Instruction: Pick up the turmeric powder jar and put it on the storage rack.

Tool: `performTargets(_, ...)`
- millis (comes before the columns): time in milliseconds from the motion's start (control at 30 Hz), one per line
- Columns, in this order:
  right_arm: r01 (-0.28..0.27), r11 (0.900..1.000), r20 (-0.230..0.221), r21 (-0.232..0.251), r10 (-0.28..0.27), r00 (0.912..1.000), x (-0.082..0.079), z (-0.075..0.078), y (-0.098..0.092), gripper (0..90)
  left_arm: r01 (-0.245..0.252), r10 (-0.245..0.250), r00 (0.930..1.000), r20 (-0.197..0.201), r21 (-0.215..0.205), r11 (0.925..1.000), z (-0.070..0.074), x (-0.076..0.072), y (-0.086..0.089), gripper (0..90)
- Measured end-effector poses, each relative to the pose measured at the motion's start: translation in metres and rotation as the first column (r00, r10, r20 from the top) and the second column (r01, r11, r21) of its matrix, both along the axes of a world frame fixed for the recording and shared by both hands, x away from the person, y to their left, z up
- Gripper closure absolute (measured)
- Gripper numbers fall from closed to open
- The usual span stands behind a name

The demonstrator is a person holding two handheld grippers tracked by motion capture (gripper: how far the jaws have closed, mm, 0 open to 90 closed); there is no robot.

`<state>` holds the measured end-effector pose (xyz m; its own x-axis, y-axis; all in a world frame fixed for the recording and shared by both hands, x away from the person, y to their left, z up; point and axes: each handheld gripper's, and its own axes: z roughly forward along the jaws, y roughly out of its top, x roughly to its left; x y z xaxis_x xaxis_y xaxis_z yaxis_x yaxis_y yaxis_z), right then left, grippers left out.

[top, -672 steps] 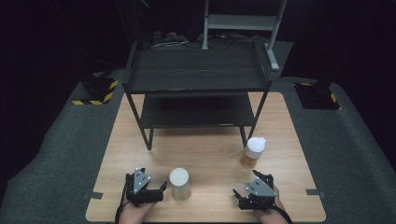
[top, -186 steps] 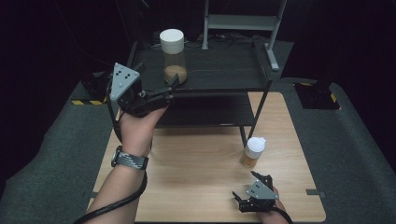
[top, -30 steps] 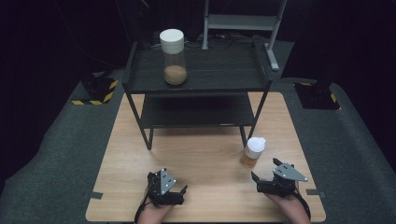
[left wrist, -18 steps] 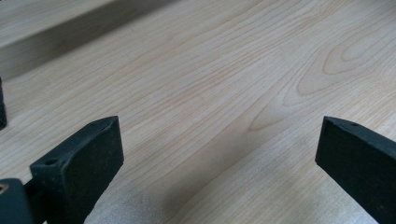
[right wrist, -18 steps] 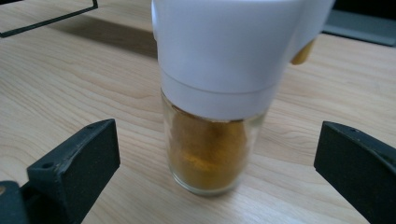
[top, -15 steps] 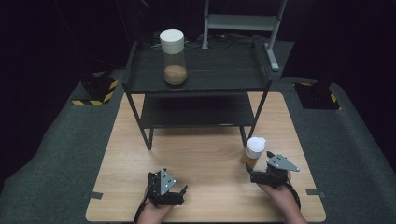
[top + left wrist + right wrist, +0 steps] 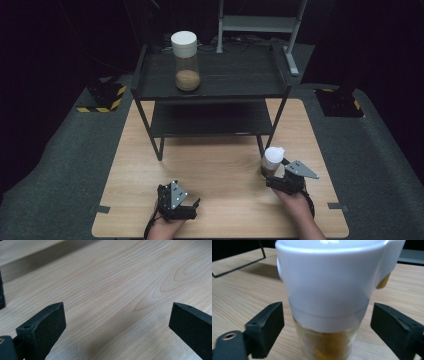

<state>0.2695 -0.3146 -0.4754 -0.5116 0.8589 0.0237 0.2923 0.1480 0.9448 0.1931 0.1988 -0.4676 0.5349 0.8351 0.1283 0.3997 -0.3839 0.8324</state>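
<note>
Jar (image 7: 187, 60): placed on shelf (image 7: 240, 75) top, left end. Shaker (image 7: 272, 161): near table (image 7: 125, 150) right edge, bracketed by closing right gripper (image 7: 270, 181), unclamped. Left gripper (image 7: 192, 207): open, idle.

The pale wooden tabletop (image 7: 120, 290) showed a smooth matt grain. The small clear jar (image 7: 329, 345) looked glossy, its white plastic cap (image 7: 329, 285) smooth with a satin sheen. The black rubbery pads (image 7: 265, 328) of the right gripper (image 7: 325, 332) appeared matt and faintly textured.

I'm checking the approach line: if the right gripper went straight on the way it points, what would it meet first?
The white-lidded jar: it already stands between the right gripper's closing jaws, gaps showing either side.
</note>
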Motion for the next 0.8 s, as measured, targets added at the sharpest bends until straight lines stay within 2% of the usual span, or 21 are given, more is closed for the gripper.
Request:
performTargets(200, -0.007, 1.000, 0.019, 0.011, 0.006, 0.9998, 0.001, -0.001, -0.001, 24.1, -0.003, 0.003, 1.0000, 0.002, -0.004, 1.0000, 0.000, -0.001, 0.001, 1.2)
performTargets(267, -0.011, 0.999, 0.023, 0.032, 0.011, 0.9997, 0.002, -0.003, -0.003, 27.9, -0.004, 0.004, 1.0000, 0.002, -0.006, 1.0000, 0.000, -0.001, 0.001, 1.2)
performTargets(500, -0.020, 0.998, 0.039, 0.058, 0.018, 0.9991, 0.002, -0.009, -0.006, 28.8, -0.006, 0.006, 1.0000, 0.007, -0.006, 1.0000, -0.001, -0.001, 0.001, 1.2)
performTargets(700, -0.024, 0.998, 0.063, 0.050, 0.021, 0.9978, 0.002, -0.012, -0.007, 30.3, -0.003, 0.003, 1.0000, 0.006, -0.006, 1.0000, -0.001, -0.001, 0.001, 1.2)
performTargets(800, -0.017, 0.999, 0.058, 0.039, 0.015, 0.9982, 0.000, -0.008, -0.005, 30.3, -0.004, 0.004, 1.0000, 0.003, -0.017, 0.9999, -0.001, -0.001, 0.003, 1.2)
